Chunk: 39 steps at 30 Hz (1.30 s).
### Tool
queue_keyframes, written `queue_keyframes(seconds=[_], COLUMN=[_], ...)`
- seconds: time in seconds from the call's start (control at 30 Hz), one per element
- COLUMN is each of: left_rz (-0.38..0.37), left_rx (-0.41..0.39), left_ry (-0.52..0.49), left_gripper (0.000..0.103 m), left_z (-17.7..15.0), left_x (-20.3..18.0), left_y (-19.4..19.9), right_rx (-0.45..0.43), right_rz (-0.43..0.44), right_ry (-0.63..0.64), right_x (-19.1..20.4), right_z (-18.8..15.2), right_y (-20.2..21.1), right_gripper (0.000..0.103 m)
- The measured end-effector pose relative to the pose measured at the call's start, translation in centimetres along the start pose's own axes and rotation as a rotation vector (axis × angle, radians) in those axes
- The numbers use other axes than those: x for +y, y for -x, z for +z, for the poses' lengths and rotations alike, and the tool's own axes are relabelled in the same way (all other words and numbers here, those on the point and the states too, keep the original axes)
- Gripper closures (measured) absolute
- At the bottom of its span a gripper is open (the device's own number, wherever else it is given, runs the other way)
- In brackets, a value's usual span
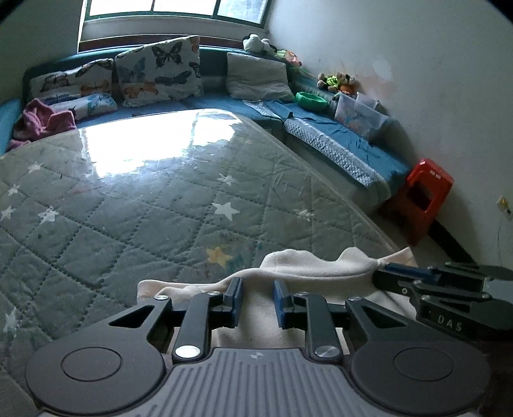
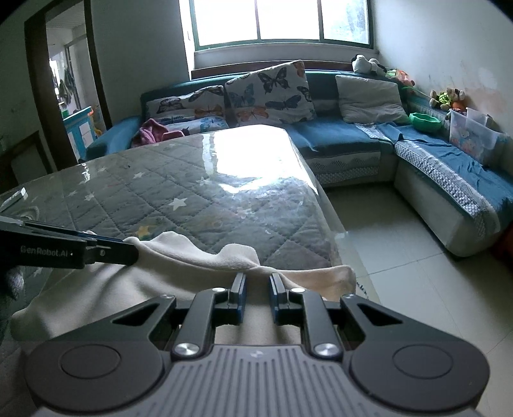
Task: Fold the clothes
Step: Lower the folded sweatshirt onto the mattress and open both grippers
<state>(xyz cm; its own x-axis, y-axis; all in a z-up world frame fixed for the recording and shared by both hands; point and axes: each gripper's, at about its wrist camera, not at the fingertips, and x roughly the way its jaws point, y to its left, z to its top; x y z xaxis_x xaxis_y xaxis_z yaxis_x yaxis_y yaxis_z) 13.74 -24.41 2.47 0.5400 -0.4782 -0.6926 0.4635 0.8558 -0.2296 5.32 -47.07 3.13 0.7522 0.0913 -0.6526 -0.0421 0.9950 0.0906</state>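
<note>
Cream garment [image 1: 298, 269] lower part hidden behind left tongs [image 1: 256, 285].

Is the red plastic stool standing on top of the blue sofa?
No, the red plastic stool stands on the floor against the white wall, just past the end of the blue sofa.

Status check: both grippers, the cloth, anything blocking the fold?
Left gripper and right gripper each pinch the cream cloth along its far edge. Cloth sags between them at the table corner. Nothing in the way.

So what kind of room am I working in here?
Most likely a home living room: a blue corner sofa with butterfly cushions under a window, soft toys along the wall, and a quilt-covered table.
</note>
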Motion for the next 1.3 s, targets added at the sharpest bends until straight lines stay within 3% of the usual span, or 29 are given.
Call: queue_keyframes(seconds=[0.37,0.53,0.83,0.97,1.07,1.3], left_rz=[0.023,0.032,0.088,0.099,0.092,0.021], left_rx=[-0.029,-0.049,-0.064,-0.069,-0.097,-0.104], left_ry=[0.011,0.034,0.032,0.053,0.063,0.027], left_gripper=[0.080,0.080,0.078,0.077,0.079,0.079], left_z=[-1.4,-2.4,-4.1,-4.1,-3.9,-5.4], left_x=[1.4,2.5,3.2,3.7,3.5,1.7], left_y=[3.1,4.3,5.2,5.7,6.5,7.9], right_rx=[0.001,-0.010,-0.024,-0.031,-0.062,-0.042], right_rz=[0.120,0.135,0.144,0.139,0.123,0.022], right_ry=[0.139,0.186,0.253,0.279,0.227,0.123], right_x=[5.2,7.2,9.9,10.2,9.1,5.3], right_z=[-1.3,-3.0,-5.6,-5.9,-5.2,-5.9], right_y=[2.6,3.9,5.8,6.7,7.8,8.6], right_gripper=[0.080,0.071,0.071,0.071,0.070,0.070])
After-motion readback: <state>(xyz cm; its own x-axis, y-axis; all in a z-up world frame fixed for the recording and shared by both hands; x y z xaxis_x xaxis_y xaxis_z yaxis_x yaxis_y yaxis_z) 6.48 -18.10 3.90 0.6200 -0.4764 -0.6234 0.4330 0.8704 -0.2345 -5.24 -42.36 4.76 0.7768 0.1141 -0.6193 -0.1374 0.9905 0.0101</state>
